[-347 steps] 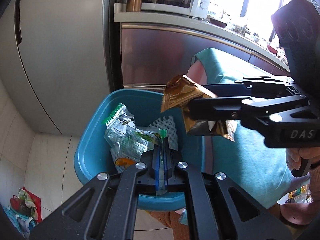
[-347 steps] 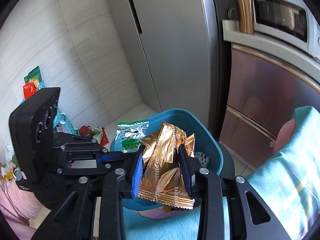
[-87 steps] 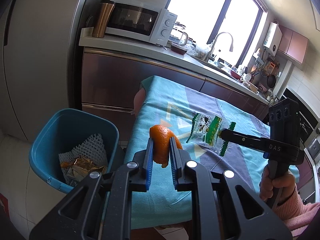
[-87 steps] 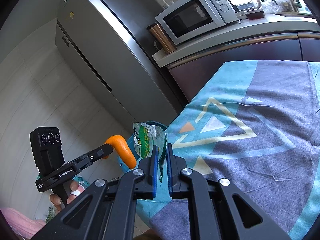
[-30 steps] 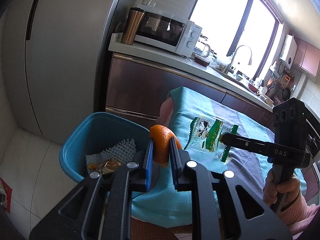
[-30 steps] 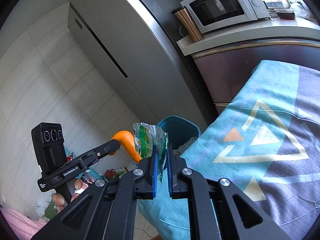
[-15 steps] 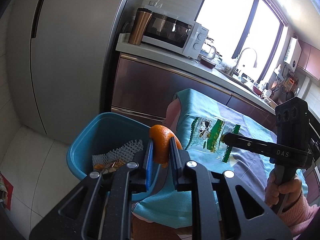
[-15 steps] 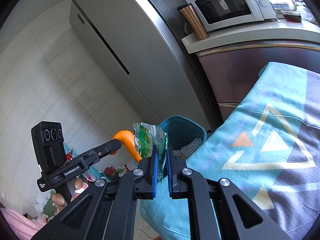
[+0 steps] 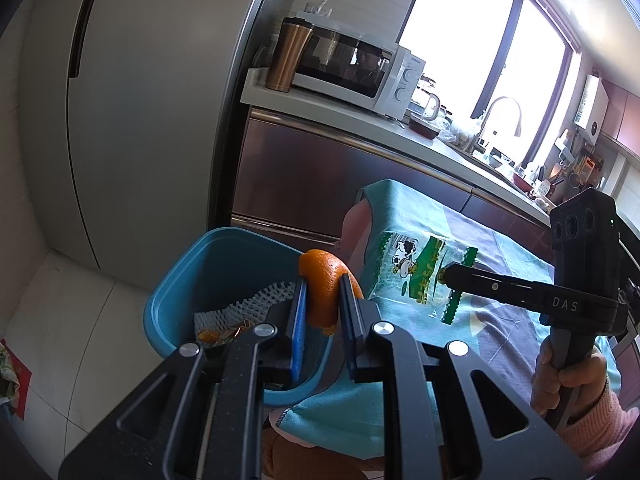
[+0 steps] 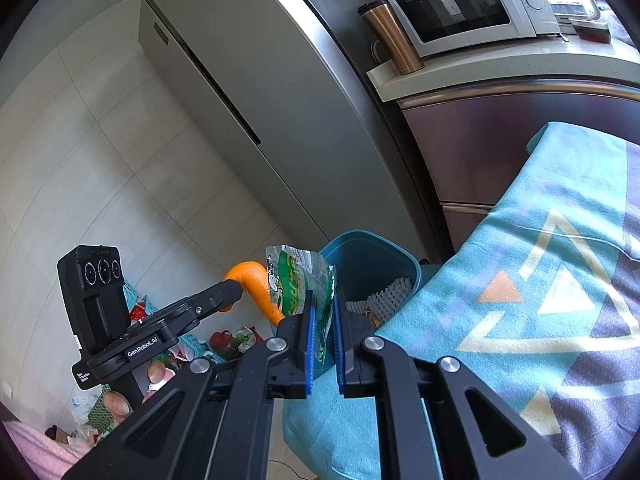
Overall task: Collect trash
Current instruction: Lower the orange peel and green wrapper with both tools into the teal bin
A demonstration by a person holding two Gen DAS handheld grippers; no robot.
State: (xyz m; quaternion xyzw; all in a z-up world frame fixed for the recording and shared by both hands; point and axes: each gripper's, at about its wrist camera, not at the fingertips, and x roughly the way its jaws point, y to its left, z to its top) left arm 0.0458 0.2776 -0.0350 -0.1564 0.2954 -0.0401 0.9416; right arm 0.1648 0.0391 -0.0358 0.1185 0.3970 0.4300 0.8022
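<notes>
Left tongs (image 9: 323,300) clamped on an orange peel (image 9: 323,280), blue pads pressed on both sides, peel sticking up above the tips. Right tongs (image 10: 322,316) nearly together, pinching a clear green-and-white snack wrapper (image 10: 298,284) by its edge; the rest of the wrapper stands up above the pads.

In the left wrist view, the peel sits over the near right rim of the teal trash bin (image 9: 224,256), at the corner next to the table edge. The wrapper hangs off the tip of the right tongs over the teal-and-grey tablecloth (image 9: 400,208), right of the bin. A hand in a pink sleeve (image 9: 568,376) grips the right tool's handle.

In the right wrist view, peel and wrapper overlap in frame, peel to the left, both in front of the bin's rim. Can't tell whether they touch.

Bin contents: white foam fruit net (image 9: 256,300), gold wrapper (image 9: 236,328), another bit of orange peel (image 9: 208,336).

Bin stands on a light tiled floor (image 9: 60,300) between the cloth-covered table and the grey fridge (image 9: 140,100). Behind: kitchen counter (image 9: 320,108) with a white microwave (image 9: 356,72) and a copper tumbler (image 9: 288,56) beside it.
</notes>
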